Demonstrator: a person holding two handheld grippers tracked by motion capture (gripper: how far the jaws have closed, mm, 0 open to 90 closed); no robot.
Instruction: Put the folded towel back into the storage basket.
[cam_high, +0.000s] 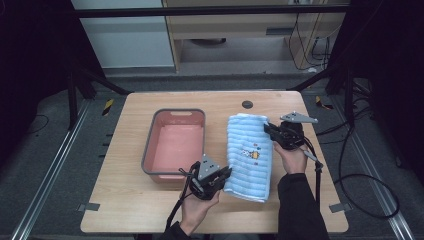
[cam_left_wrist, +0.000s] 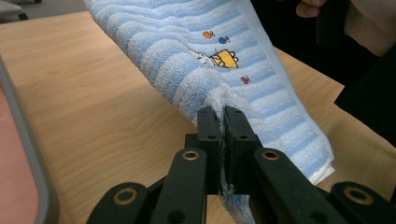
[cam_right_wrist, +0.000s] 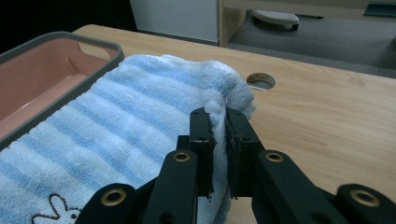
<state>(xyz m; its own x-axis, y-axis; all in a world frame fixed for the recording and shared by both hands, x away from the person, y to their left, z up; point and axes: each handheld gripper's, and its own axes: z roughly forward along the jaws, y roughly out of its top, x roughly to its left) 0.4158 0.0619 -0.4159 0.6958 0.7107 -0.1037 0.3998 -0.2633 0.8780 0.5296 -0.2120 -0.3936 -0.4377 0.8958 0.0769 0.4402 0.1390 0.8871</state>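
My left gripper (cam_high: 223, 176) and right gripper (cam_high: 270, 131) each pinch an edge of the soft, limp blue-striped terry towel (cam_high: 248, 155); it sags between them over the wooden tabletop (cam_high: 125, 200).

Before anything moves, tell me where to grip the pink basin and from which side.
Judging by shape, grip the pink basin by its grey rim at the handle slot on the far short end, coming from above; one jaw could slip through the cutout.
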